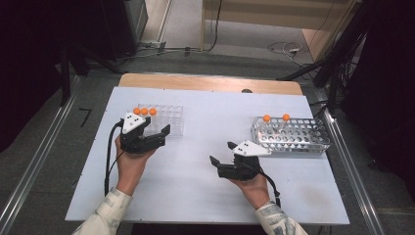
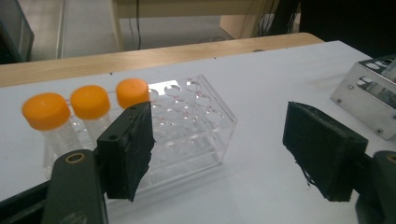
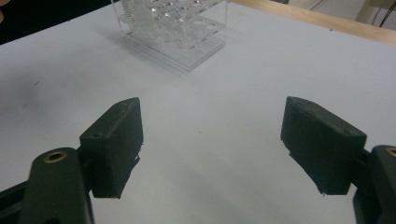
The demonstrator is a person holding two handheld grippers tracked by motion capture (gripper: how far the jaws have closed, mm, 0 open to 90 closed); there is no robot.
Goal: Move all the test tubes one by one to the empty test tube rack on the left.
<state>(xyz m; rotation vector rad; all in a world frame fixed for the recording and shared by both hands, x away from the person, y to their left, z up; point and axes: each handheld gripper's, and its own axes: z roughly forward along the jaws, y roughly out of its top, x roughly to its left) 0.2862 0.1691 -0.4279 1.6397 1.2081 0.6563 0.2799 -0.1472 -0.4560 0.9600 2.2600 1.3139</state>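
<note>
A clear plastic rack stands at the back left of the white board and holds three orange-capped tubes in its far-left row. My left gripper hovers just in front of that rack, open, with nothing between its jaws. In the left gripper view the three tubes stand beyond the left jaw, in the clear rack. A metal rack at the right carries two orange-capped tubes. My right gripper is open and empty over bare board, left of the metal rack; its view shows the clear rack far ahead.
The white board lies on a wooden table whose far edge shows behind it. Metal rails run along both sides on the floor. Cables and dark equipment sit beyond the table. A corner of the metal rack lies to the right in the left gripper view.
</note>
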